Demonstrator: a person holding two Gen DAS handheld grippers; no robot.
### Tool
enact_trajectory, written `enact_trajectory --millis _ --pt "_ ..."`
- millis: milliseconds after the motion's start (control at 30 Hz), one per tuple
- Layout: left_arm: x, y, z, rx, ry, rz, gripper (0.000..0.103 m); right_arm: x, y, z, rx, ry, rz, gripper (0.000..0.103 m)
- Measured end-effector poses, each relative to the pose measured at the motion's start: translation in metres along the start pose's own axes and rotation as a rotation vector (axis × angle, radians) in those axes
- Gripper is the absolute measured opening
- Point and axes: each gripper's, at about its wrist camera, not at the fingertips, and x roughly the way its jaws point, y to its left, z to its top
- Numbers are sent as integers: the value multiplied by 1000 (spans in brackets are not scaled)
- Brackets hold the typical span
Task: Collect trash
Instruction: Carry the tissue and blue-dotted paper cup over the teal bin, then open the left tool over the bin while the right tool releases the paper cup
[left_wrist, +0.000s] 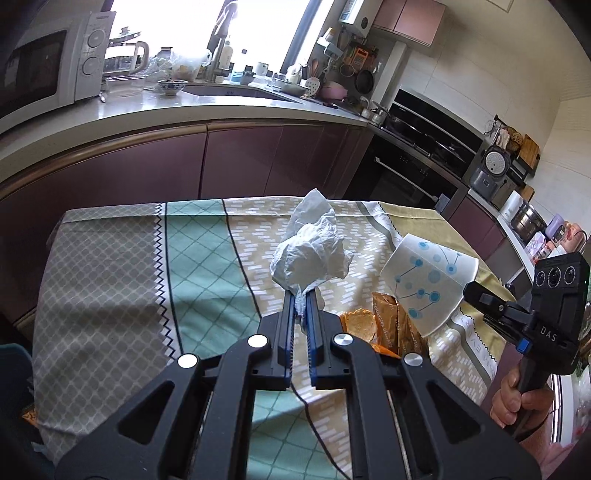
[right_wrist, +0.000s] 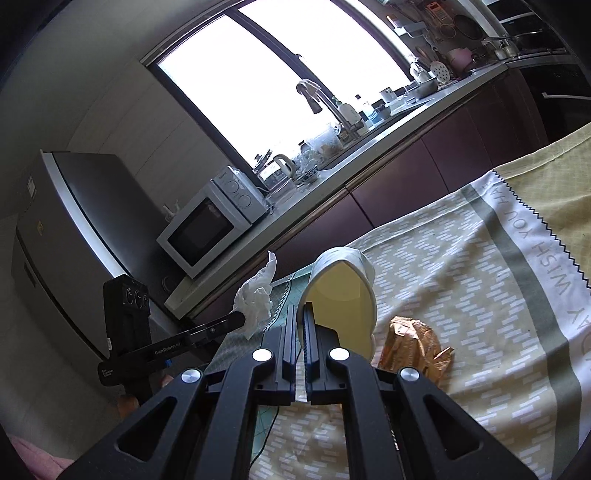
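Note:
My left gripper is shut on a crumpled white tissue, lifted above the patterned tablecloth. My right gripper is shut on the rim of a white paper cup with blue dots, tilted on its side. In the left wrist view the cup hangs off the right gripper at the right. The tissue and left gripper show at the left of the right wrist view. A crumpled golden snack wrapper lies on the cloth below the cup, and the wrapper shows again beside an orange scrap.
A kitchen counter with a microwave, sink and dishes runs behind the table. A stove and oven stand at the right. A fridge stands left of the microwave. A person's hand holds the right gripper's handle.

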Motion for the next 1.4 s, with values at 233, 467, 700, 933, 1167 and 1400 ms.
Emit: enact_trajectory --millis 233,467,700,933,1167,1400 --pt "-68 40 -36 -67 -55 72 6 36 44 -17 -60 94 104 3" --pt "-133 90 -77 -144 -88 180 6 76 90 -31 -133 201 208 3" --pt "-188 133 -108 -220 -119 287 6 115 136 -48 -190 298 301 3" --pt "-220 178 -129 -293 -133 357 6 151 173 -60 -234 374 364 3" --pt "-235 212 -145 -361 -129 418 7 191 214 -78 -275 464 417 3" --pt "-231 244 -162 -421 -86 474 7 232 240 -102 -309 547 407 3"
